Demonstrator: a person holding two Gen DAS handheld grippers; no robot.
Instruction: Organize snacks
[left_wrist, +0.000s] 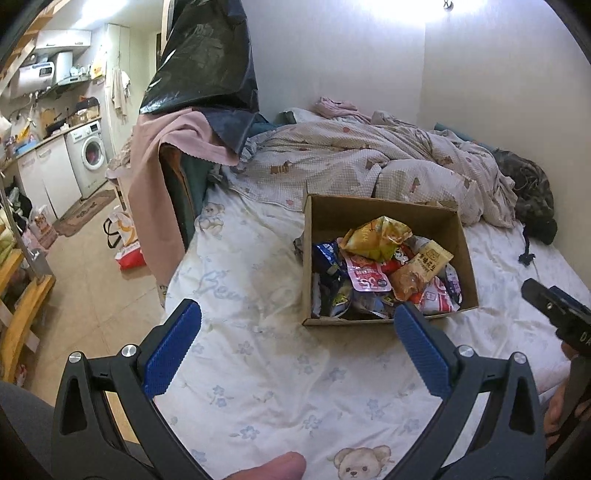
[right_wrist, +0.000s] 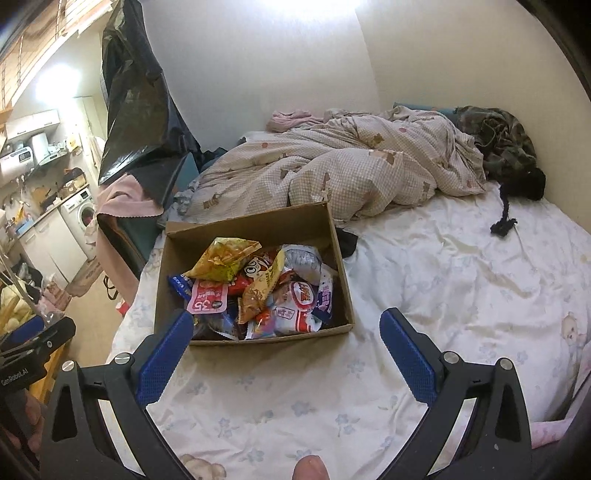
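Observation:
An open cardboard box (left_wrist: 467, 254) (right_wrist: 266, 225) sits on the bed, holding several snack packets in a heap. A yellow packet (left_wrist: 376, 238) (right_wrist: 221, 264) lies on top at the back, and a pink pouch (left_wrist: 367, 278) (right_wrist: 207, 301) lies below it. My left gripper (left_wrist: 297, 314) hovers open above the sheet, just short of the box's near-left corner. My right gripper (right_wrist: 288, 323) is open too, over the box's near wall. Nothing is between either pair of blue fingers. The right gripper's body (left_wrist: 554, 314) shows at the right edge of the left wrist view.
A white floral bed sheet (left_wrist: 258, 369) (right_wrist: 443, 288) spreads around the box. A rumpled checked duvet (left_wrist: 351, 155) (right_wrist: 351, 166) lies behind it. A black plastic bag (left_wrist: 207, 62) and pink cloth (left_wrist: 173, 140) hang at the bed's left. Kitchen floor and a washing machine (left_wrist: 90, 155) are far left.

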